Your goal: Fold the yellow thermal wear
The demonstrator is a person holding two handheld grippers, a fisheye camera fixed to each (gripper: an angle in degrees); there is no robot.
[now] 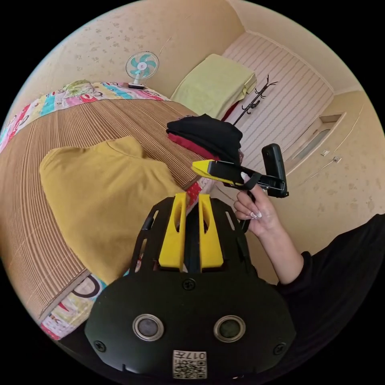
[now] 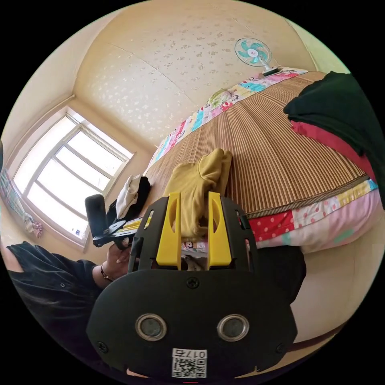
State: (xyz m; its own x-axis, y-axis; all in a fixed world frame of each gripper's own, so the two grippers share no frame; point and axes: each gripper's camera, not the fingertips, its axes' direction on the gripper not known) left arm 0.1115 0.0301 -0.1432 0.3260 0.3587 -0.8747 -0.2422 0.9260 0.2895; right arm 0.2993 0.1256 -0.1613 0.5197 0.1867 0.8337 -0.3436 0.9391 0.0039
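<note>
Both tongs are lifted clear of the bed with nothing between their jaws. In the left gripper view, the left tongs (image 1: 191, 198) show two yellow jaws standing nearly together, a narrow slit between them, empty. Beyond them, a hand (image 1: 256, 212) holds the right tongs (image 1: 201, 166) by the handle, its yellow tip pointing toward the bed; whether those jaws are parted cannot be told from this side. In the right gripper view, the right tongs (image 2: 194, 198) have their yellow jaws parted by a moderate gap, gripping nothing; the garment seen through the gap lies behind them on the bed.

The yellow thermal wear (image 1: 104, 196) lies on the bed's striped bamboo mat (image 1: 36, 224), already folded into a compact shape, near the edge of the mattress closest to the person. Farther along the same edge sits a pile of folded clothes (image 1: 206, 134), black on top and red beneath, apart from the yellow garment. A colourful patterned sheet (image 1: 70, 300) shows under the mat's border. At the far end of the bed stands a small fan (image 1: 142, 67) against the wall. In the right gripper view, a window (image 2: 68, 176) lies to the left, with some dark and white clothes (image 2: 130, 194) heaped on the bed near it. The person's black sleeve (image 1: 341, 264) shows at the side.
</note>
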